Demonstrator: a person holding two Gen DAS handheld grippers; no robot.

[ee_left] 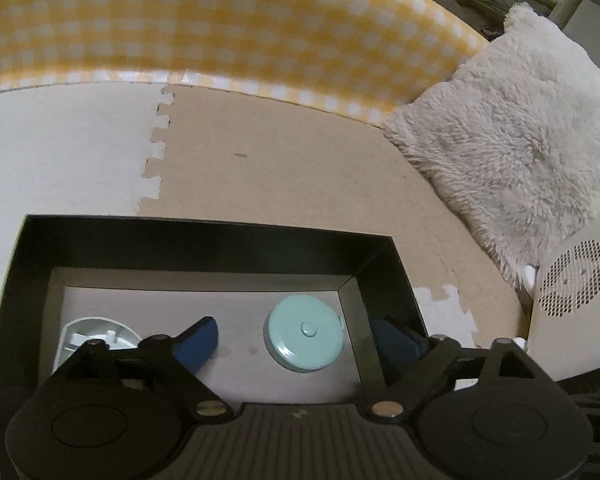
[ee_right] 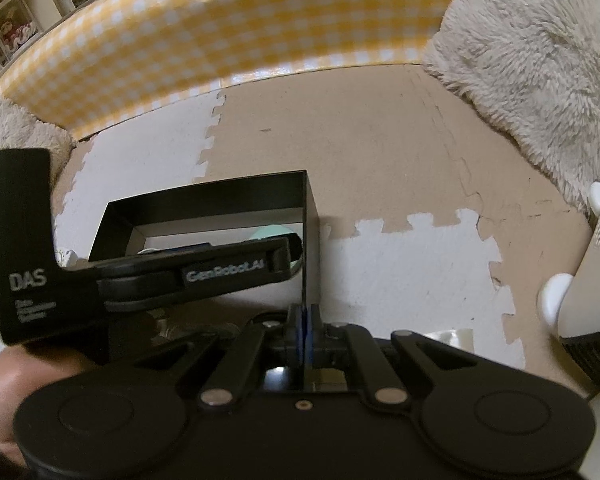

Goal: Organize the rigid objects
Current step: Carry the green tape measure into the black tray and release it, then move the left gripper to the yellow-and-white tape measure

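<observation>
A black open box point(ee_left: 204, 228) stands on the foam floor mat. Inside lie a round mint-green tape measure point(ee_left: 304, 334) and a round white object point(ee_left: 96, 338) at the left. My left gripper point(ee_left: 300, 344) is open above the box; its left blue finger is inside, its right blue finger point(ee_left: 396, 344) outside the right wall. In the right wrist view my right gripper point(ee_right: 303, 332) is shut on the box's near right wall point(ee_right: 306, 240). The left gripper's body point(ee_right: 188, 276) lies across the box there.
A yellow checked barrier point(ee_left: 220, 32) runs along the back. A fluffy cream cushion point(ee_left: 516, 140) lies at the right, with a white appliance with a perforated grille point(ee_left: 576, 280) beside it. Another fluffy cushion point(ee_right: 12, 128) is at the far left.
</observation>
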